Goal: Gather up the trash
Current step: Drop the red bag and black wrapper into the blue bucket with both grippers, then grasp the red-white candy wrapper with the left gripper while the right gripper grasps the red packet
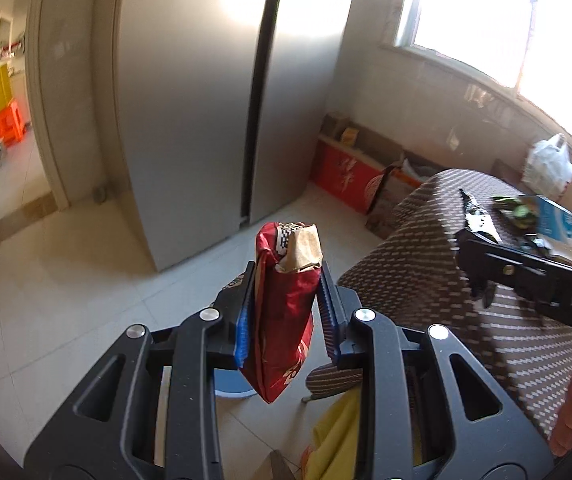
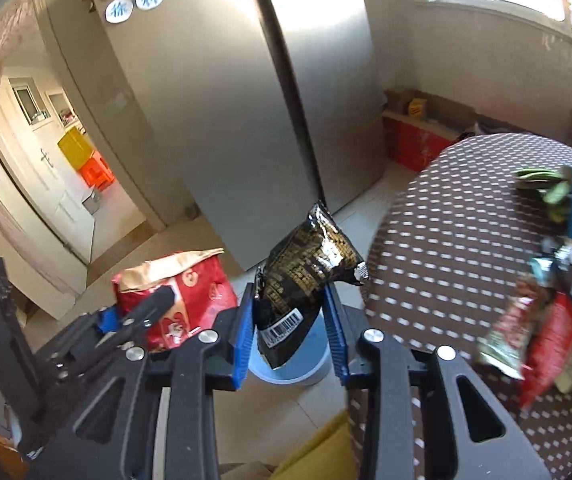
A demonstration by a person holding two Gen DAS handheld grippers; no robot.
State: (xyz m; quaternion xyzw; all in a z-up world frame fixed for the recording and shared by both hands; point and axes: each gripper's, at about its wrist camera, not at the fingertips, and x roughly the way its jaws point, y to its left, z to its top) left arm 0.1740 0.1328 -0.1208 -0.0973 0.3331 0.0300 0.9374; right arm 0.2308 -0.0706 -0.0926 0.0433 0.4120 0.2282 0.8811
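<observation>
A red bag is clamped between the pads of the left gripper and held over the floor, off the desk. A black wrapper is gripped by the right gripper above a pale bin, beside the desk's edge. More wrappers are left near the desk's right edge.

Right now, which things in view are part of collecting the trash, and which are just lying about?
Part of the job:
- red snack bag, in the left hand-held gripper
- black snack bag, in the right hand-held gripper
- blue bin on the floor
- wrappers on the table

Just lying about:
- refrigerator
- red carton
- white plastic bag
</observation>
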